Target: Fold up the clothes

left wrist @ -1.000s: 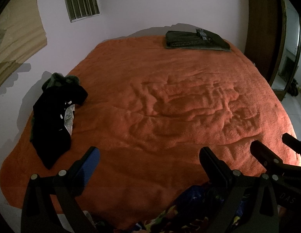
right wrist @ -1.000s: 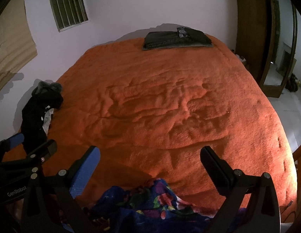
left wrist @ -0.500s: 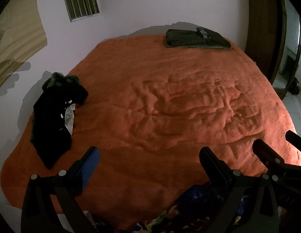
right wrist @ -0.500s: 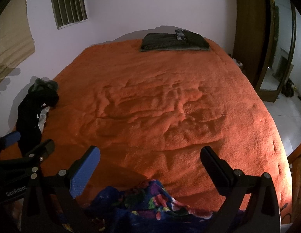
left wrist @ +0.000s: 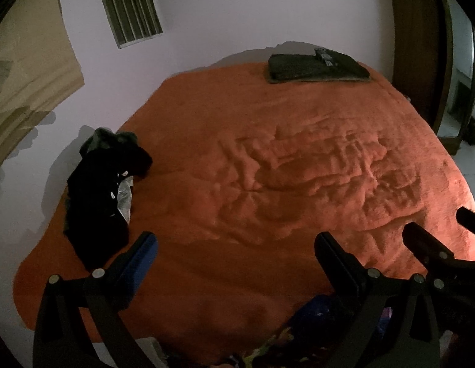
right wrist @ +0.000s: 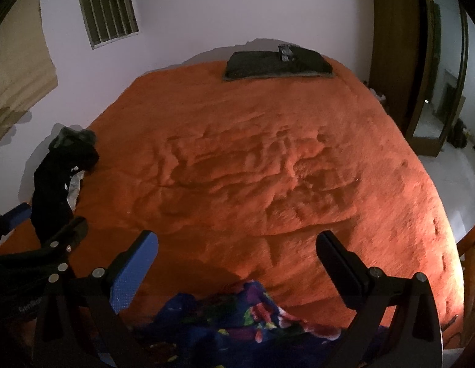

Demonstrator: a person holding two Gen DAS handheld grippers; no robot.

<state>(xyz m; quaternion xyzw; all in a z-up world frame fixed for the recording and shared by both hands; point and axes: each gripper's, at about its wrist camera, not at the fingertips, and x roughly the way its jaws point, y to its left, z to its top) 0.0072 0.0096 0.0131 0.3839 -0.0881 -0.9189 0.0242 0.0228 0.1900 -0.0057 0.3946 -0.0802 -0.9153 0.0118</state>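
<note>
A dark blue garment with a bright floral print (right wrist: 234, 316) lies crumpled at the near edge of the orange bed (right wrist: 268, 159), just below my right gripper (right wrist: 237, 260), which is open and empty. My left gripper (left wrist: 234, 260) is open and empty too; the same garment (left wrist: 317, 309) shows under its right finger. A black garment with a white patch (left wrist: 99, 193) lies heaped at the bed's left edge, also in the right wrist view (right wrist: 59, 178). Each gripper shows in the other's view, at the edge.
A folded dark green stack (right wrist: 277, 64) with a small object on top sits at the far end of the bed, also seen from the left wrist (left wrist: 317, 67). A white wall with a barred vent (right wrist: 107, 6) runs behind. A wooden mirror frame (right wrist: 433, 92) stands right.
Both grippers have drifted slightly back and up from the bed, so more of it shows. Jaws stay open; the clothes have not moved.
</note>
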